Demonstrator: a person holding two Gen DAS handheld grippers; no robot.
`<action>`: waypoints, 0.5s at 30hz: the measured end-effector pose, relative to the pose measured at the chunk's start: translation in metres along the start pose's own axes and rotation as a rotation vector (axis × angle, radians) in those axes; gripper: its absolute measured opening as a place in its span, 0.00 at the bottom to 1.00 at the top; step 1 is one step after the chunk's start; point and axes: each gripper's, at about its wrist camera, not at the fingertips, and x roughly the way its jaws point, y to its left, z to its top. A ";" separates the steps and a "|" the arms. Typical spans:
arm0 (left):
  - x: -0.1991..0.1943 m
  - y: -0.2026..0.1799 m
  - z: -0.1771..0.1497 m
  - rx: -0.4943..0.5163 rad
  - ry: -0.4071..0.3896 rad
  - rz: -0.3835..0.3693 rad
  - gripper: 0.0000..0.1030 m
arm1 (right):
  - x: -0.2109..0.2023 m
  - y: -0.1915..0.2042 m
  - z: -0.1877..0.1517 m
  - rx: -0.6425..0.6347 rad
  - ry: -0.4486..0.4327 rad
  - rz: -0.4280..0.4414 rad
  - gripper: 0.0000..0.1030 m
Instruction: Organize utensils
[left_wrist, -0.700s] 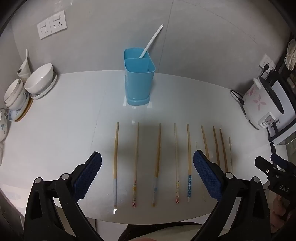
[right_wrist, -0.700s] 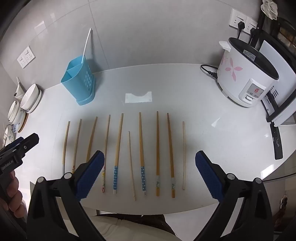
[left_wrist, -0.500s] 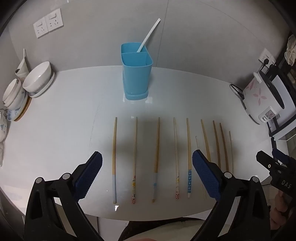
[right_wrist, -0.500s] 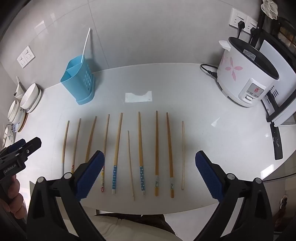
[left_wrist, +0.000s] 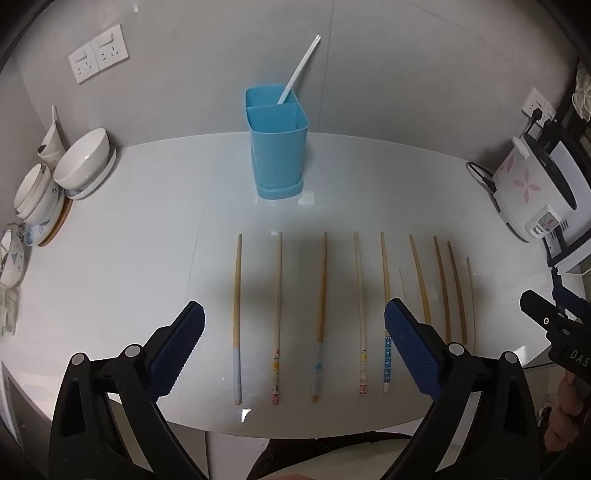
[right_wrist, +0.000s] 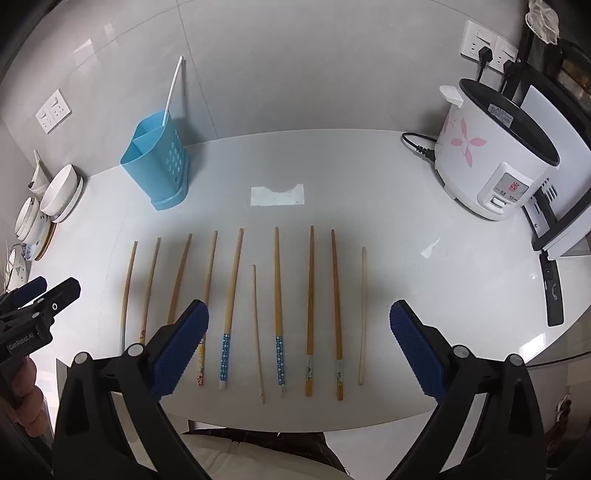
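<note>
White counter (right_wrist: 369, 177) | both tools apart, empty | paper scrap (right_wrist: 277, 195) only in right view

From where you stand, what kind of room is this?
Most likely a home kitchen counter: a rice cooker plugged in at the wall, stacked bowls at the side, and chopsticks laid out before a blue utensil holder.

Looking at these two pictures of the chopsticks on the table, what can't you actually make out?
- Blue holder: its inside bottom, hidden by its walls in both views.
- Chopsticks: tiny handle patterns, too small; some handles hidden behind the right gripper pads.
- Bowls: contents hidden, edge distortion, left view.
- Rice cooker: label text too small.
</note>
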 end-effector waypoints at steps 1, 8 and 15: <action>0.002 0.000 -0.001 -0.006 0.012 -0.006 0.92 | 0.000 0.000 0.000 0.002 0.004 0.005 0.92; 0.003 -0.002 -0.006 -0.013 0.016 -0.006 0.93 | -0.001 0.003 0.000 -0.004 0.001 -0.001 0.92; 0.001 -0.001 -0.010 -0.019 0.009 -0.008 0.93 | -0.001 0.002 -0.005 -0.001 0.006 -0.002 0.92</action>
